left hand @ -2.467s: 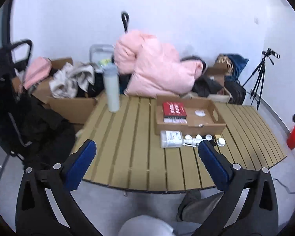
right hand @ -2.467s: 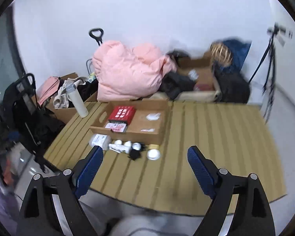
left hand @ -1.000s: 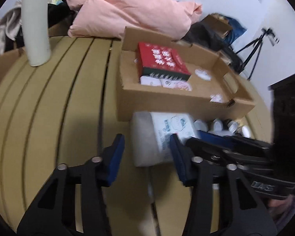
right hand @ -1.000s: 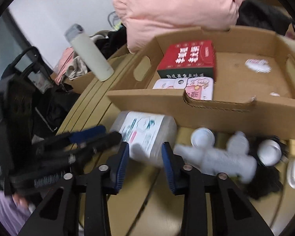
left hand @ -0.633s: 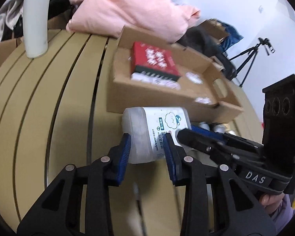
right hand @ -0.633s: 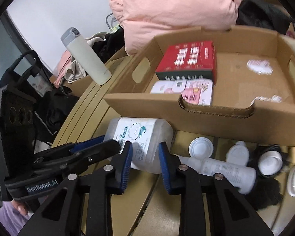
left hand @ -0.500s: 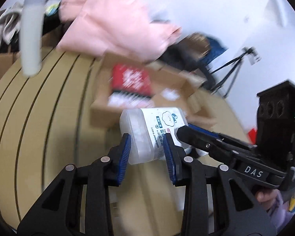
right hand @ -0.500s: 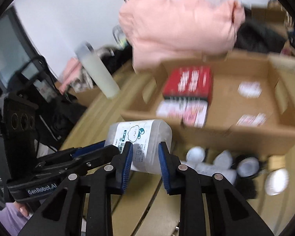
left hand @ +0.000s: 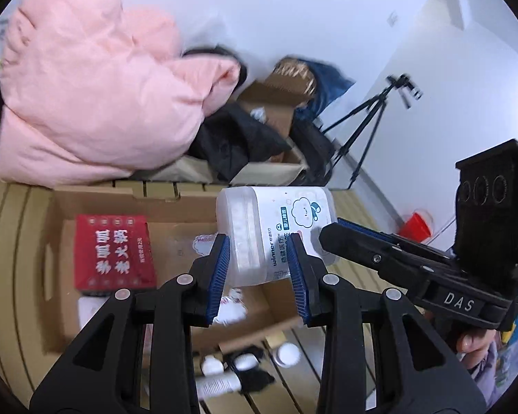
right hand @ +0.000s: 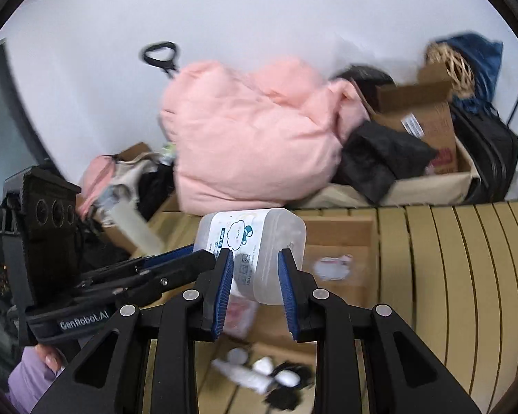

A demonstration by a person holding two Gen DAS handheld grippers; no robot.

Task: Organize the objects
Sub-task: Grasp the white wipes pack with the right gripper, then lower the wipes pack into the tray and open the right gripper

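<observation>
Hanging in the air above the cardboard tray (left hand: 96,200), the white plastic jug (left hand: 272,231) is gripped from two sides; the left gripper (left hand: 259,272) pinches one end between its blue fingers (left hand: 219,269), and the right gripper (right hand: 255,279) pinches the other end, its pads pressed on the jug's translucent wall; the right gripper's jaws have just been closing on the jug; the tray sits on the slatted counter (right hand: 466,258), holding a red box (left hand: 114,252) near its left side; small white bottles (left hand: 217,376) and caps lie on the counter in front of the tray; a pink padded coat (right hand: 252,138) is heaped behind.
</observation>
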